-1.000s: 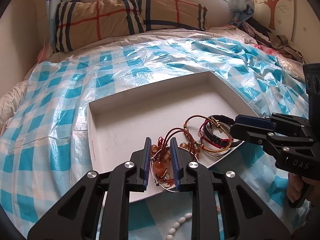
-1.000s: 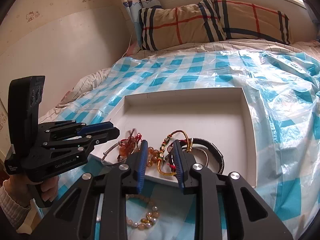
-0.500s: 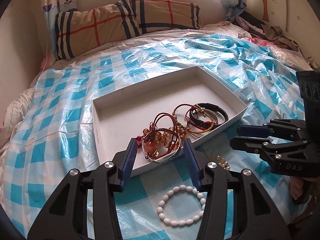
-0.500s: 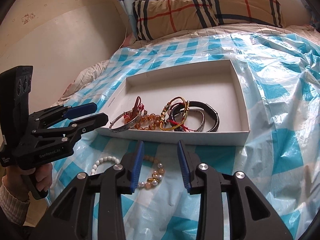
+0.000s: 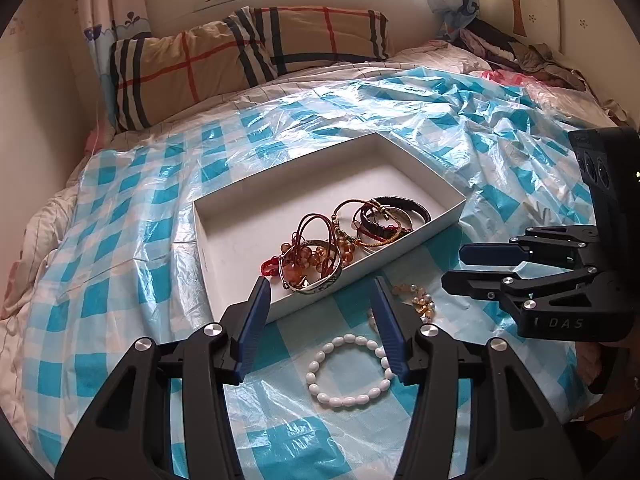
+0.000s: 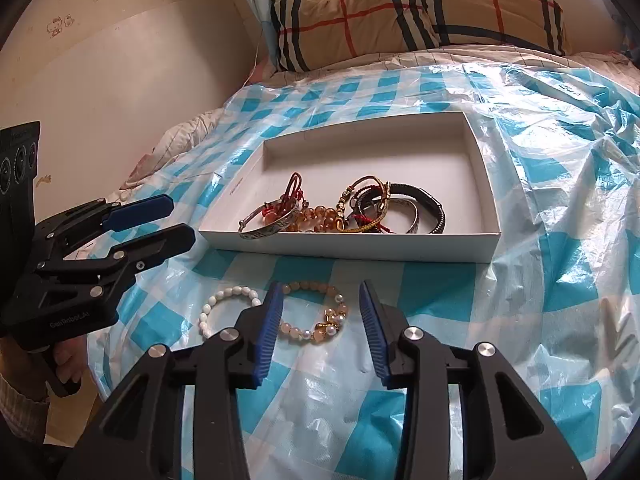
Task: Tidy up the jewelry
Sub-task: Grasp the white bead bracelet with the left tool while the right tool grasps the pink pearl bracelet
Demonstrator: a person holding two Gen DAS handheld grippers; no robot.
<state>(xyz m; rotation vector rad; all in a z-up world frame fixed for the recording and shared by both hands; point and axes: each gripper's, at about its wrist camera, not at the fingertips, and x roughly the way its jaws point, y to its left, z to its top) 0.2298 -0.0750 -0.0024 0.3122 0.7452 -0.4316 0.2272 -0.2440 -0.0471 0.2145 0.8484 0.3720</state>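
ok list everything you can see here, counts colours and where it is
box: 1, white, shallow, open, on the sheet mid-bed
bracelets in box: a tangled pile, exact count unclear; red, amber, gold, silver, black; along the near wall
white bead bracelet: 1, on the sheet in front of the box
peach bead bracelet: 1, with pearl and gold beads, right of the white one
plastic sheet: 1, blue-white check, over the bed
pillow: 1, tan plaid, at the head
left gripper: black, blue pads, open, empty
right gripper: same, open, empty
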